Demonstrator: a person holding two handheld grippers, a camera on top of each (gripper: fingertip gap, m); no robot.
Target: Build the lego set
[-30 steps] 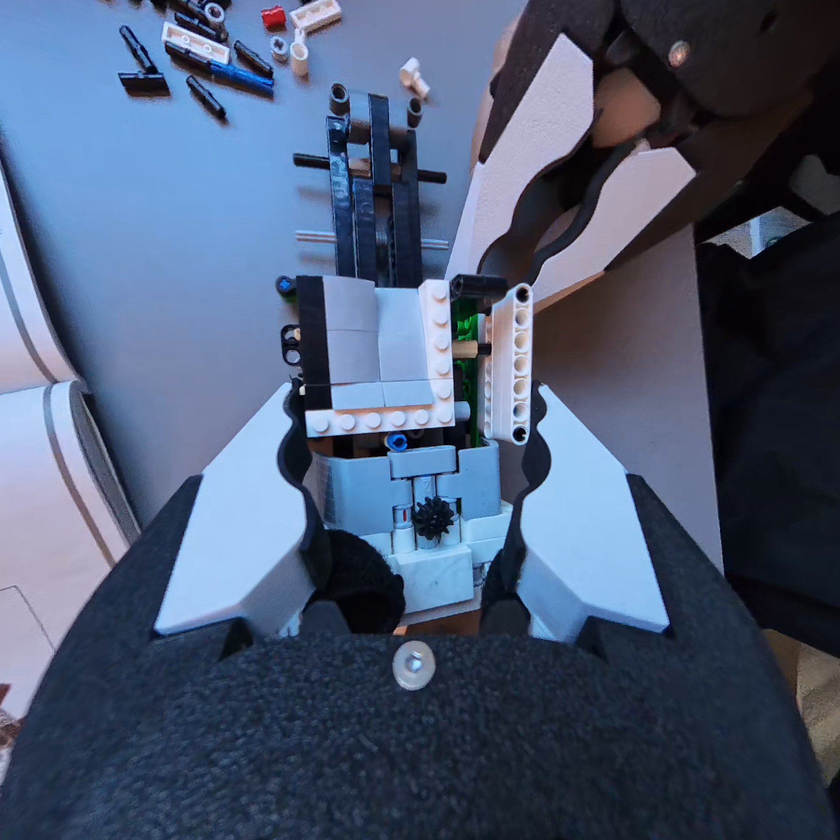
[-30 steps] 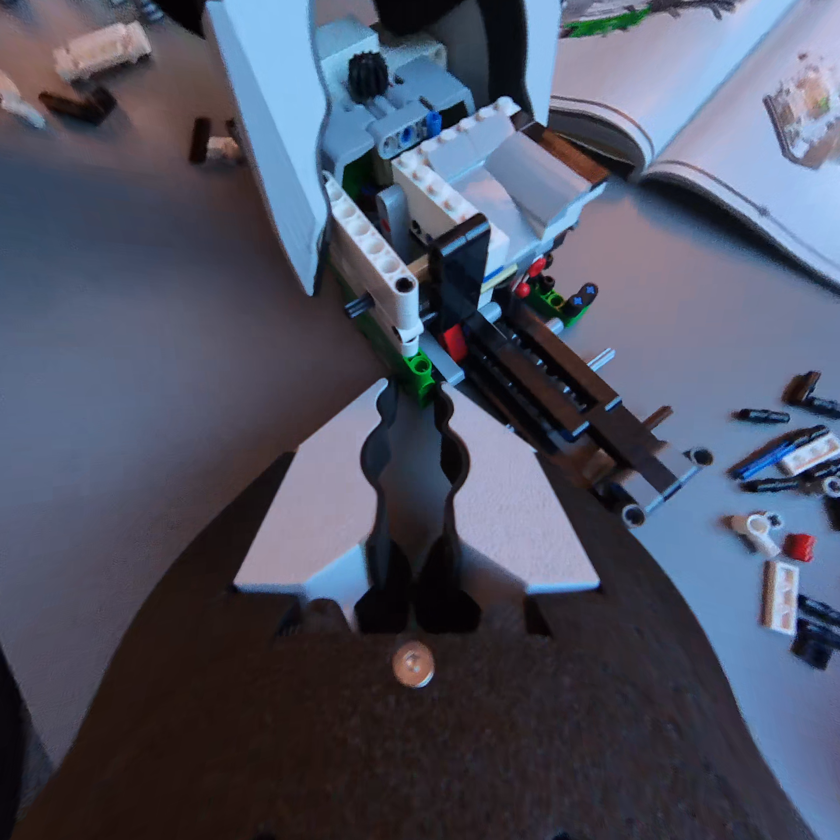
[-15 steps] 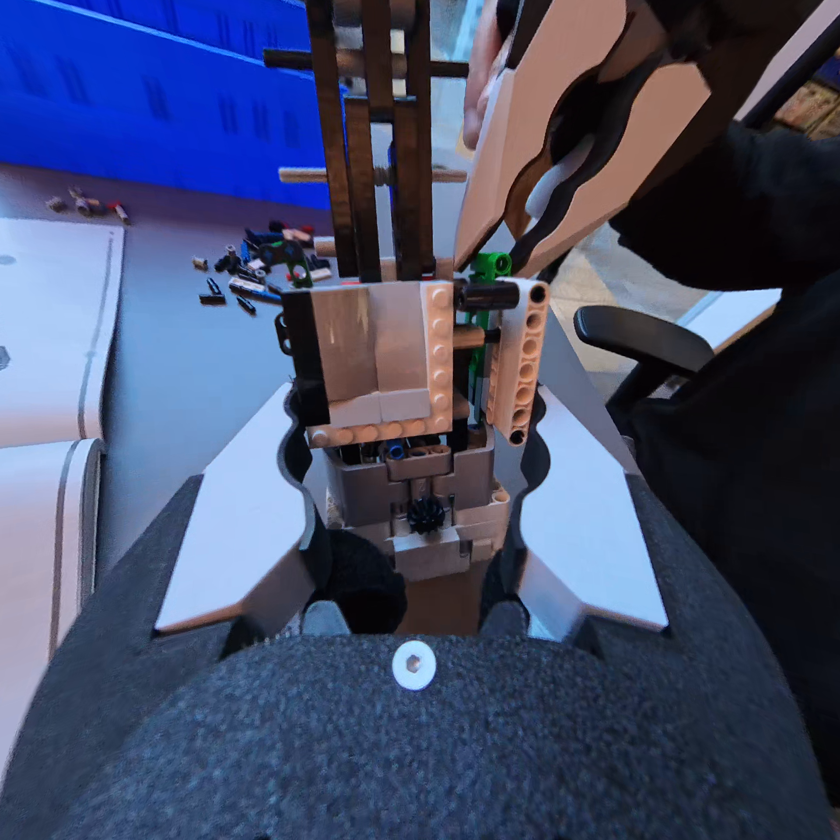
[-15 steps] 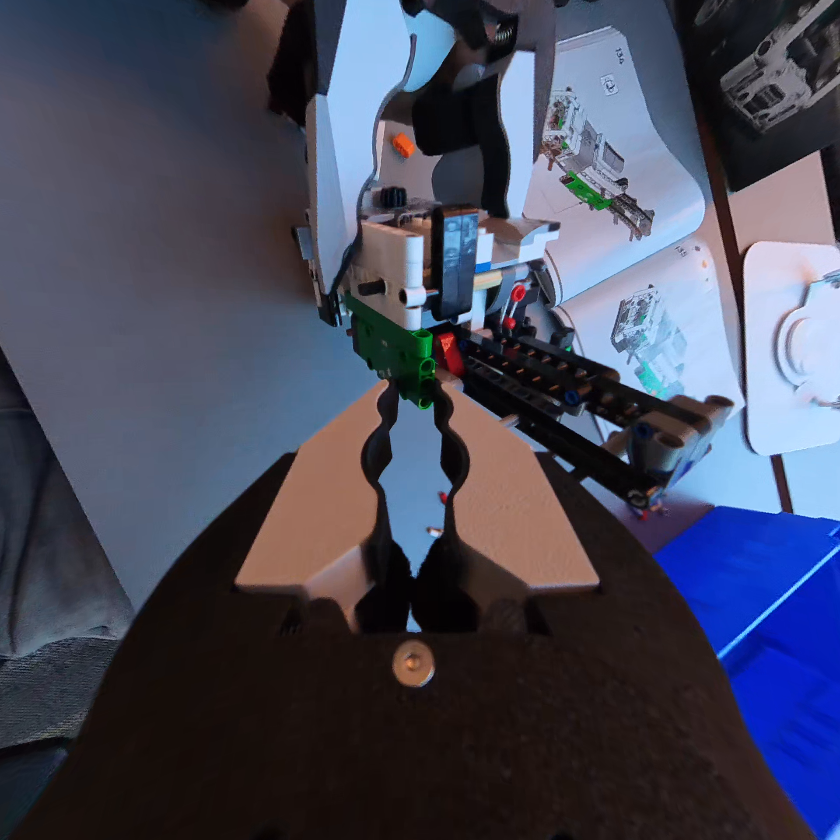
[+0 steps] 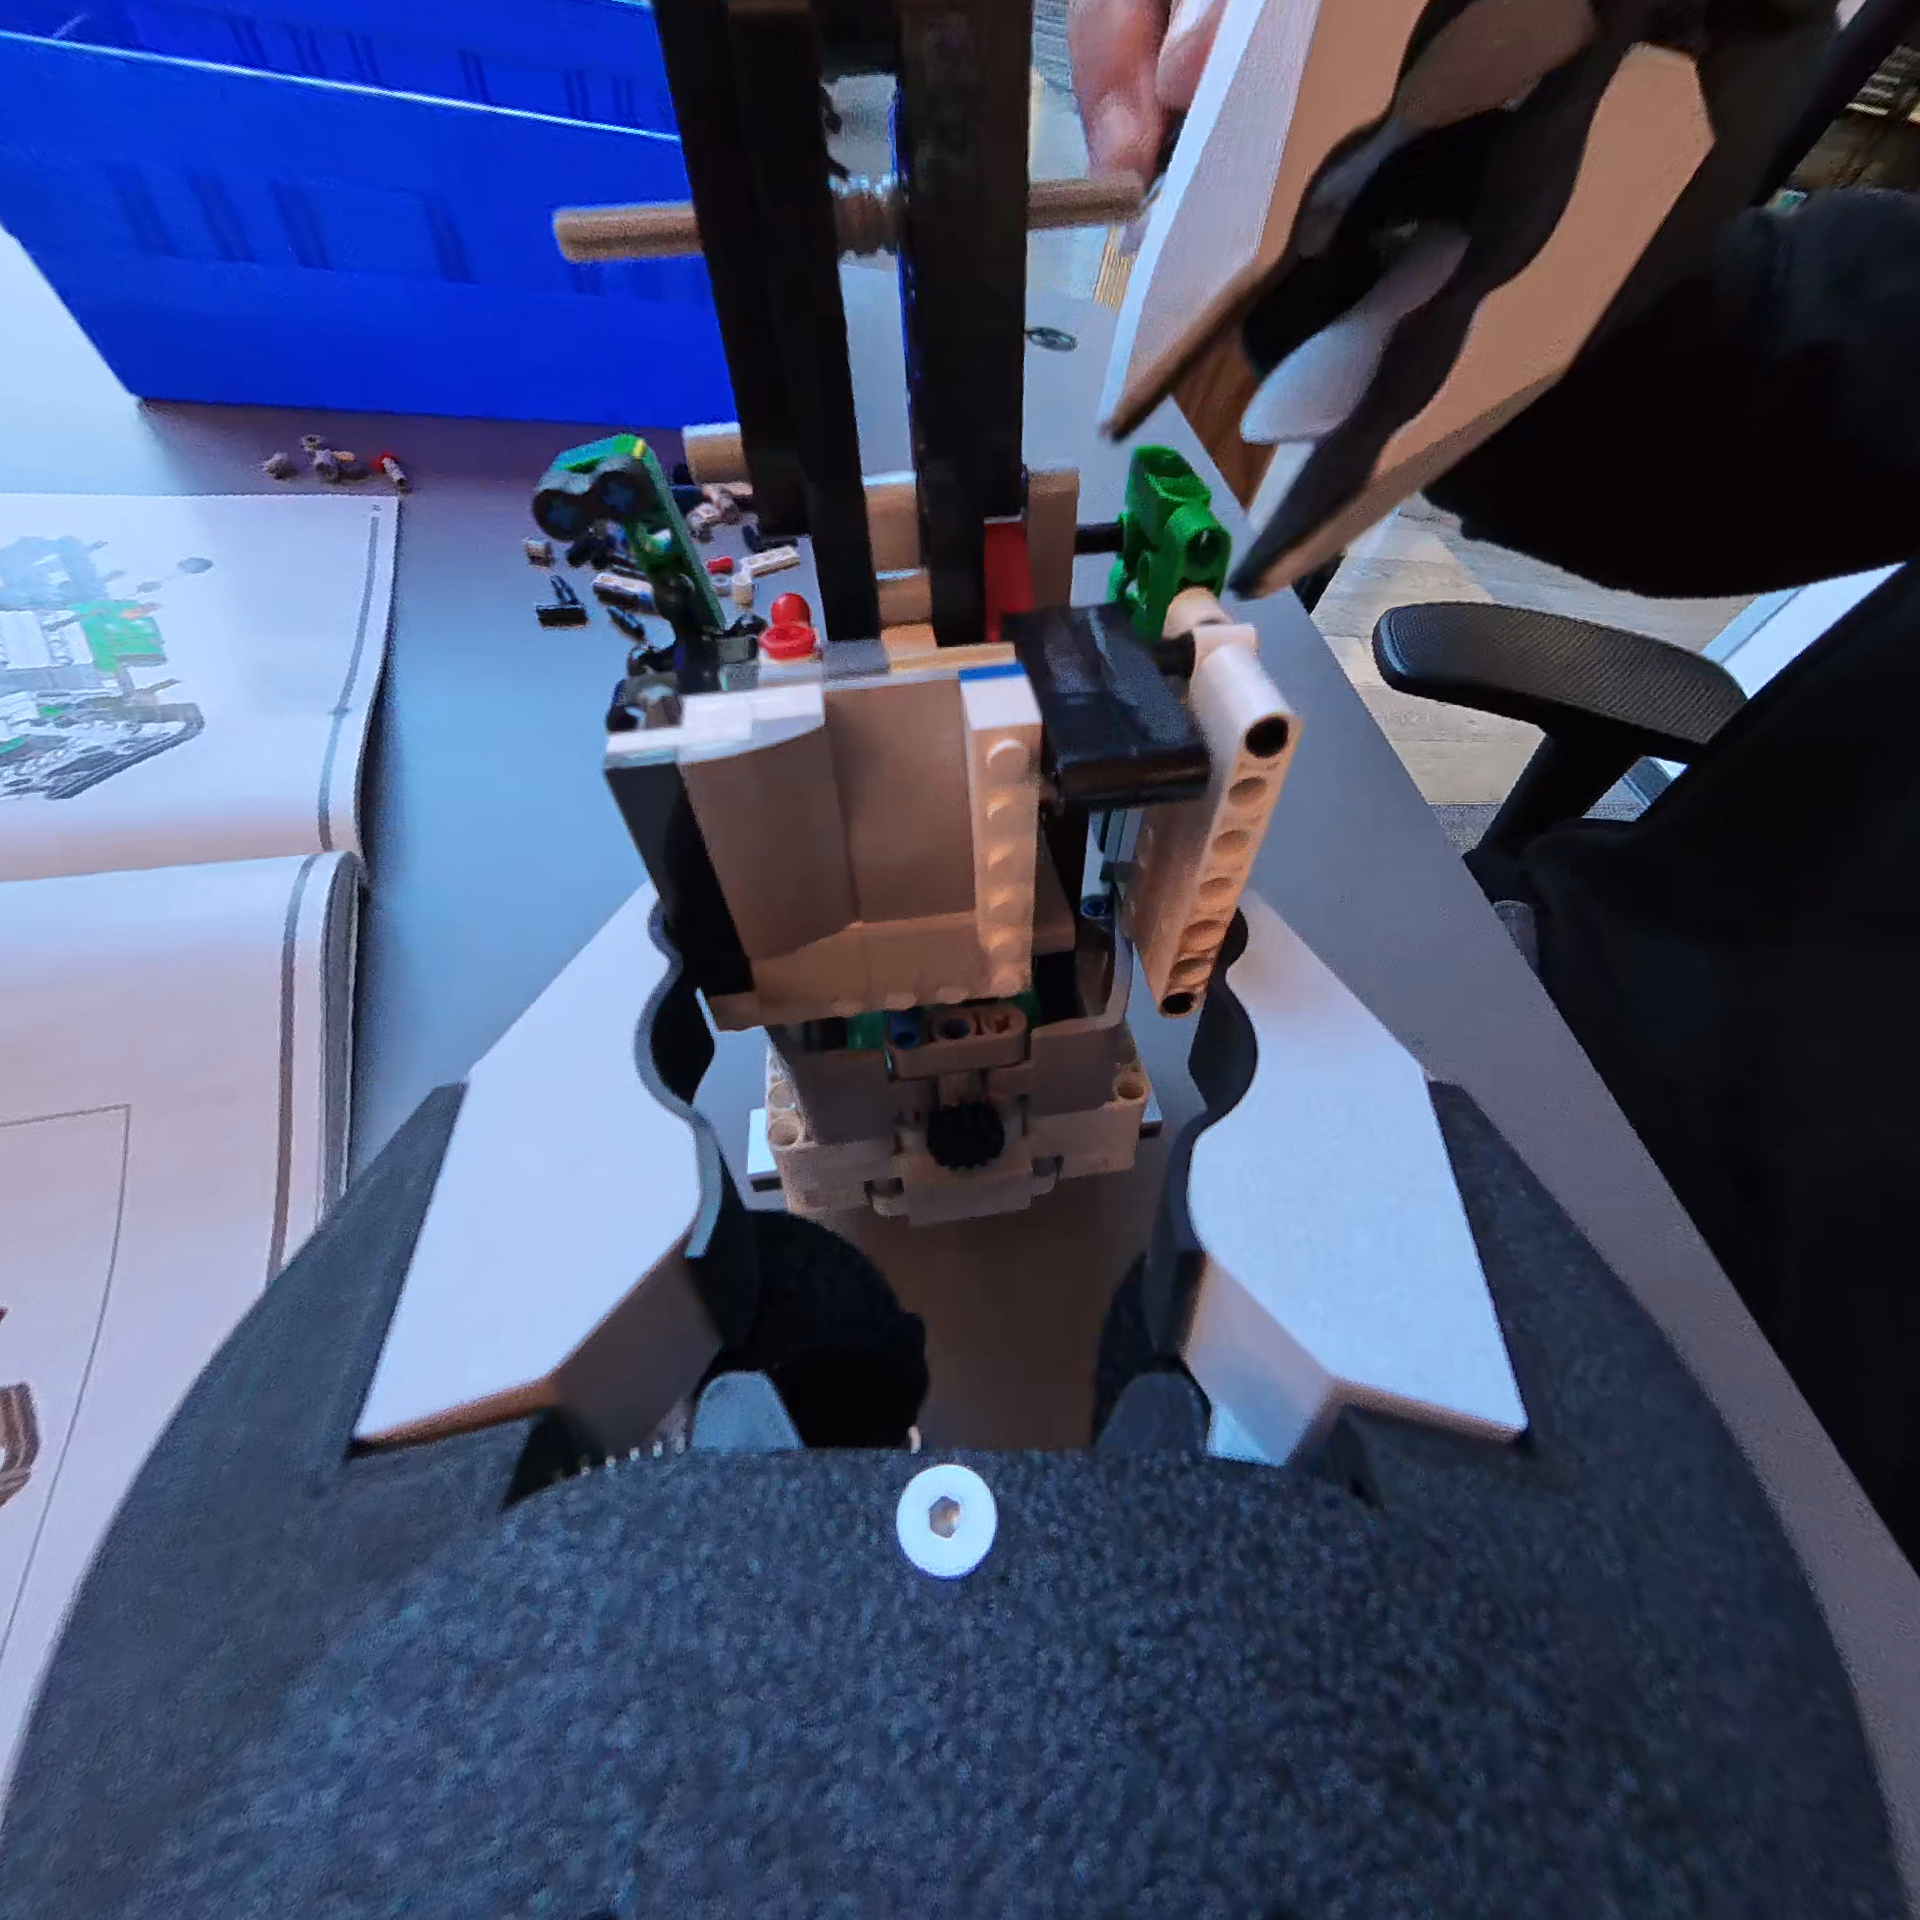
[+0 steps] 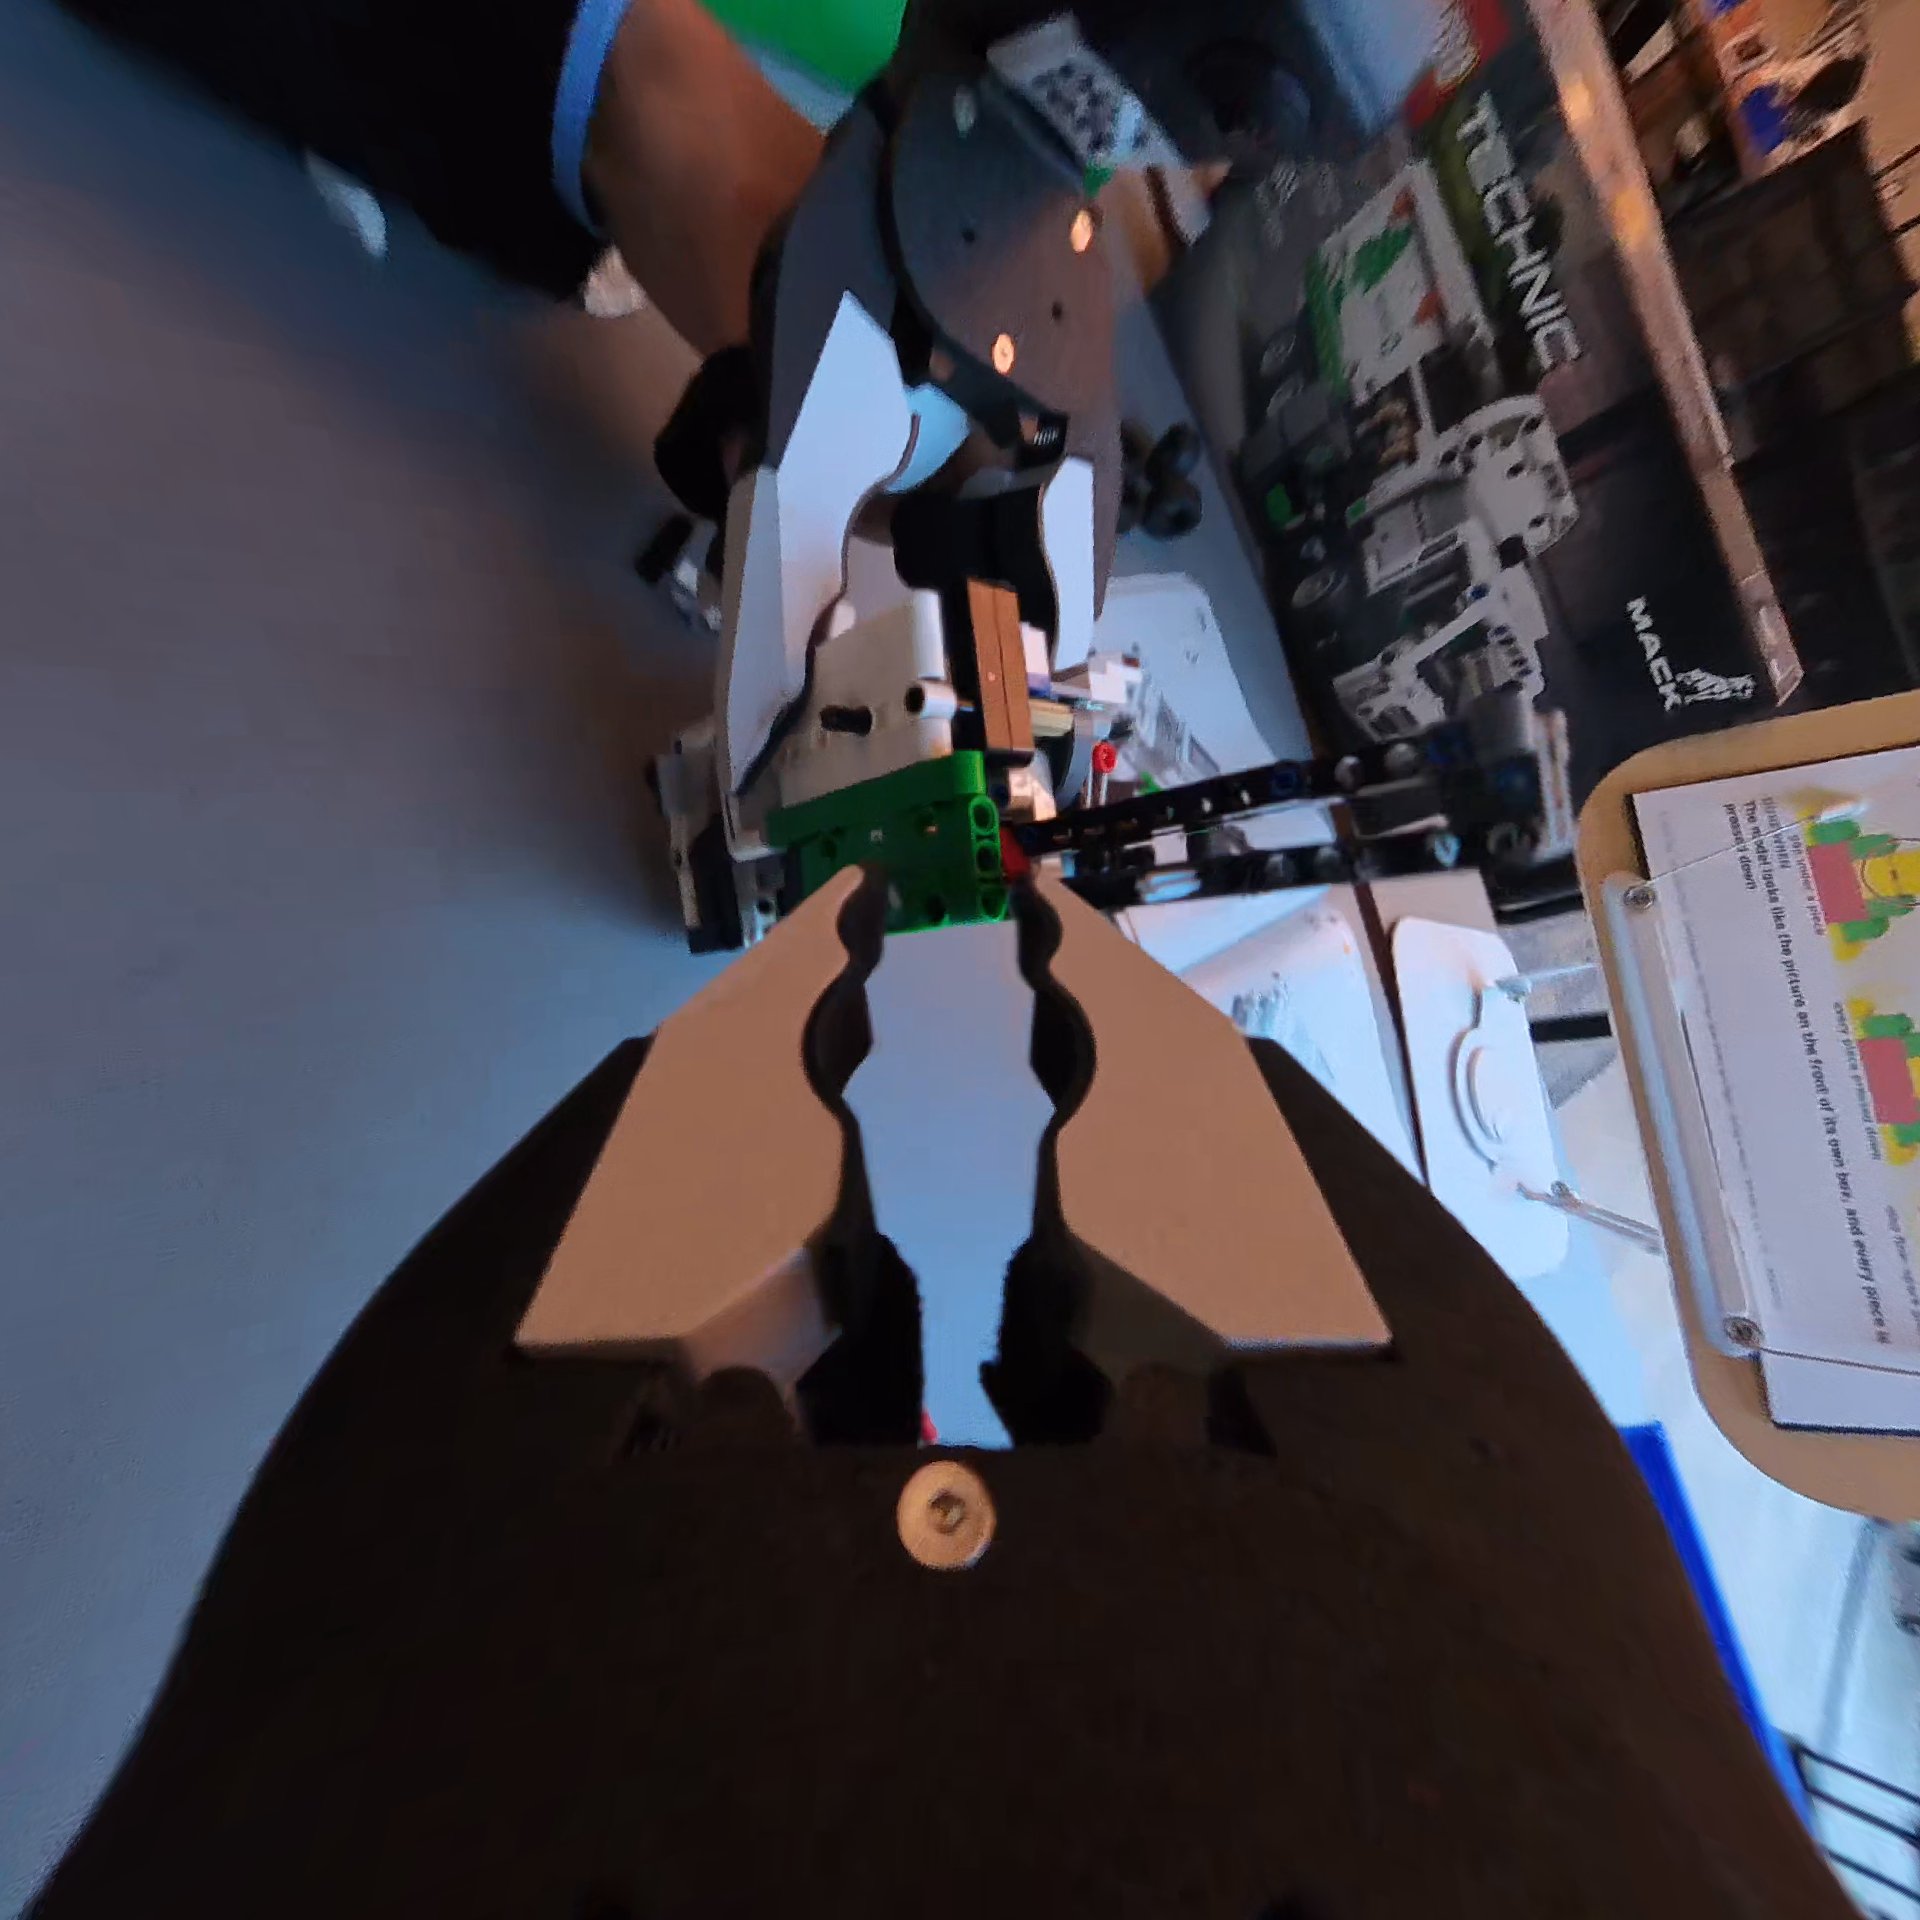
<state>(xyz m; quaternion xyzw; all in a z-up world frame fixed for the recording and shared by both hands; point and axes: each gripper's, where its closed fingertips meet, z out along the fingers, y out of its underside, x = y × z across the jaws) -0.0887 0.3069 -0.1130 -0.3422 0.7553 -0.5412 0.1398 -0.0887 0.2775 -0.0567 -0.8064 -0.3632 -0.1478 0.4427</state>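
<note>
My left gripper (image 5: 951, 935) is shut on the partly built lego truck model (image 5: 894, 831), holding its white and grey cab end above the table, with the black beam frame (image 5: 831, 312) pointing away. The model has a white holed beam (image 5: 1216, 831) and a green connector (image 5: 1169, 530) on its right side. My right gripper (image 6: 935, 883) is partly open. Its tips sit on either side of the end of the model's green block (image 6: 914, 842); I cannot tell if they touch it. The left gripper (image 6: 914, 540) shows beyond it, and the right gripper (image 5: 1174, 509) shows at the upper right of the left wrist view.
An open instruction booklet (image 5: 156, 675) lies on the grey table at left. Loose small parts (image 5: 613, 592) lie behind the model, before a blue bin (image 5: 312, 208). A chair armrest (image 5: 1558, 665) is off the table's right edge. The set's box (image 6: 1455, 416) and a wooden tray with a sheet (image 6: 1766, 1039) are at right. Across from one pair of fingers to the other is roughly 7 cm.
The left gripper has tilted the model up off the table, so the frame now points toward the blue bin. The right gripper followed at the green part and its jaws have widened a little.
</note>
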